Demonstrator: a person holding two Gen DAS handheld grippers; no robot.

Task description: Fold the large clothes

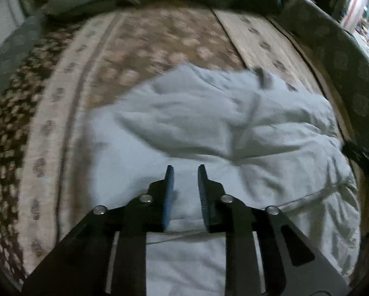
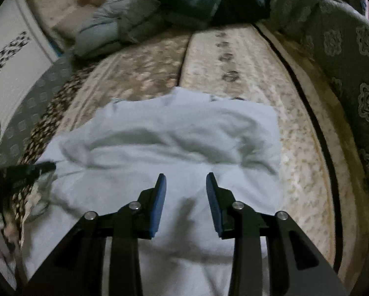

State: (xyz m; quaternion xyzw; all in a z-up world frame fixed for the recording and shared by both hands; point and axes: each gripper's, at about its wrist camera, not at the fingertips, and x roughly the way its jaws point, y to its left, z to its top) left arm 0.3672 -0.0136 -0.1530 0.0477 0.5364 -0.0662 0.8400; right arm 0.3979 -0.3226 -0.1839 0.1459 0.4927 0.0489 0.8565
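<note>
At the bottom centre of the left wrist view: left hand-held gripper (image 1: 185, 170), black frame, blue pads, jaws a little apart with nothing between them, poised over cloth. At the bottom centre of the right wrist view: right hand-held gripper (image 2: 185, 178), same build, jaws spread somewhat wider, likewise empty.

Directly beneath and beyond both: pale blue-white garment (image 1: 209, 128), rumpled, lying spread over the middle of each frame; a folded ridge crosses it in the right wrist view (image 2: 159, 145). The left hand-held gripper shows as a dark blurred shape at that view's left edge, at the garment's border.

Under the garment: patterned bedcover (image 1: 140, 49), beige and brown with floral motifs, striped bands running toward the upper frame.

At the right edge: dark green padded side (image 2: 352, 74) with ornamental medallions.

At the top of each frame: heap of dark and grey-blue bedding (image 2: 179, 5), pillow-like, resting on the bedcover's far end. Much of the far ground is blurred.
</note>
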